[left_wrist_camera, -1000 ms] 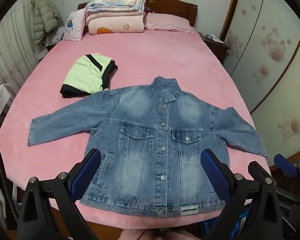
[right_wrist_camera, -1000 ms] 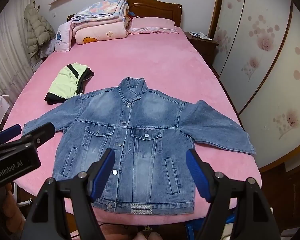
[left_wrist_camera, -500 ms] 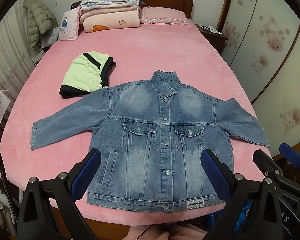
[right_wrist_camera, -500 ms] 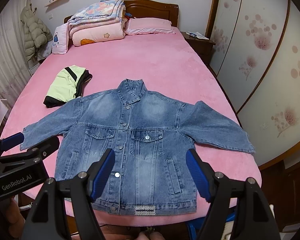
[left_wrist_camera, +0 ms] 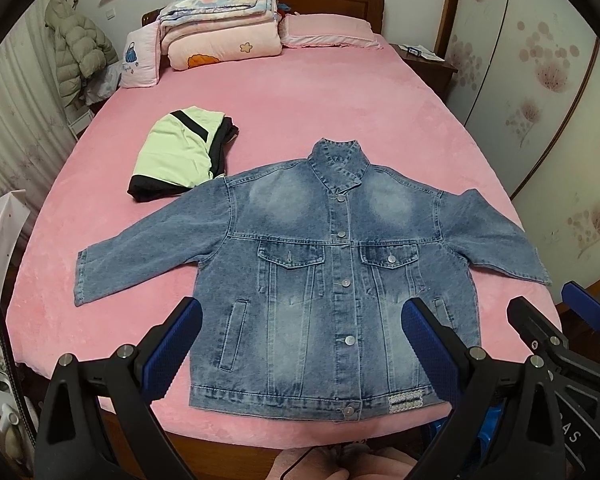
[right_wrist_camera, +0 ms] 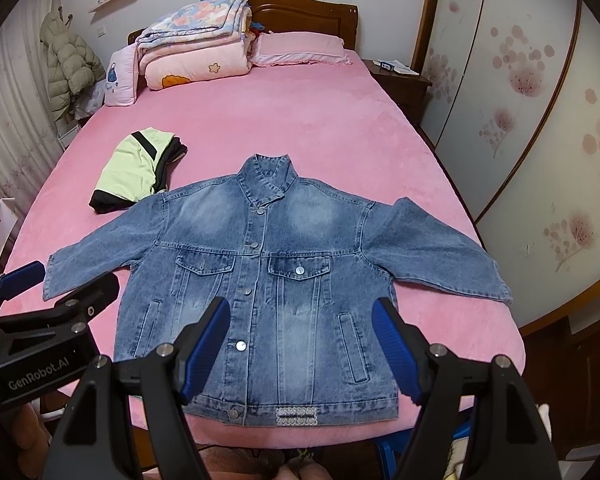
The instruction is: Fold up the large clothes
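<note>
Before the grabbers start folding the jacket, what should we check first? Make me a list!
1. Jacket lies flat, front up, buttoned: ok.
2. Both sleeves spread out to the sides, not tucked under: ok.
3. Left gripper open and holding nothing: ok.
4. Right gripper open and holding nothing: ok.
5. Green top clear of the jacket: not ok, it lies right at the jacket's shoulder and they look like they touch.
6. Bed has free room beyond the collar for folding: ok.
</note>
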Demonstrator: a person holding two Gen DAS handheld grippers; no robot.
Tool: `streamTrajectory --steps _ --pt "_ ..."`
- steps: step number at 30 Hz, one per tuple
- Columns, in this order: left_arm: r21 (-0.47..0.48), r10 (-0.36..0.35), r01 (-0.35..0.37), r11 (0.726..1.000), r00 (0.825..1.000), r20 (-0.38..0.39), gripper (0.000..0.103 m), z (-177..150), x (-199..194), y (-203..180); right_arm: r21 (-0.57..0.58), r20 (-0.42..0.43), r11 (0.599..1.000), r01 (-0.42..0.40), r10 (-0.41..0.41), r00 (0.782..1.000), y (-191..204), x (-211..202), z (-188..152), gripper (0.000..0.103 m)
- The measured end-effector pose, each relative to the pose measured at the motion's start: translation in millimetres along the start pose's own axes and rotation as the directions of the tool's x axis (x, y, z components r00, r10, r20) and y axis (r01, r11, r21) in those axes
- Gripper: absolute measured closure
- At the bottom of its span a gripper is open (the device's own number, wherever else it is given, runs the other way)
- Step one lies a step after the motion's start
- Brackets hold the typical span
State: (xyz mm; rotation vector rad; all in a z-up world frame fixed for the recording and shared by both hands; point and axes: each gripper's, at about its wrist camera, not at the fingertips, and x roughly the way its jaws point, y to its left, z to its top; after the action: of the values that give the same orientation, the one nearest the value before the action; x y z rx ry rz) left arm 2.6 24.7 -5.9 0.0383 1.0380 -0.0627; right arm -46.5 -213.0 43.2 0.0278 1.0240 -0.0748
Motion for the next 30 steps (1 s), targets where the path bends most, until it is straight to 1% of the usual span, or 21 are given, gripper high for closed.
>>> streamTrajectory --steps 11,30 --pt "0.014 0.013 -0.013 1.0 1.0 -0.01 0.004 -5.7 1.1 -1.2 0.011 -0.022 1.0 -0.013 0.013 1.0 -2.9 5.5 -4.1 0.029" --pt "0.014 0.011 -0.011 1.0 1.0 -0.006 0.004 1.6 1.8 -4.9 0.012 -0.009 1.0 0.01 -0.01 1.0 -4.9 4.4 -1.3 0.029"
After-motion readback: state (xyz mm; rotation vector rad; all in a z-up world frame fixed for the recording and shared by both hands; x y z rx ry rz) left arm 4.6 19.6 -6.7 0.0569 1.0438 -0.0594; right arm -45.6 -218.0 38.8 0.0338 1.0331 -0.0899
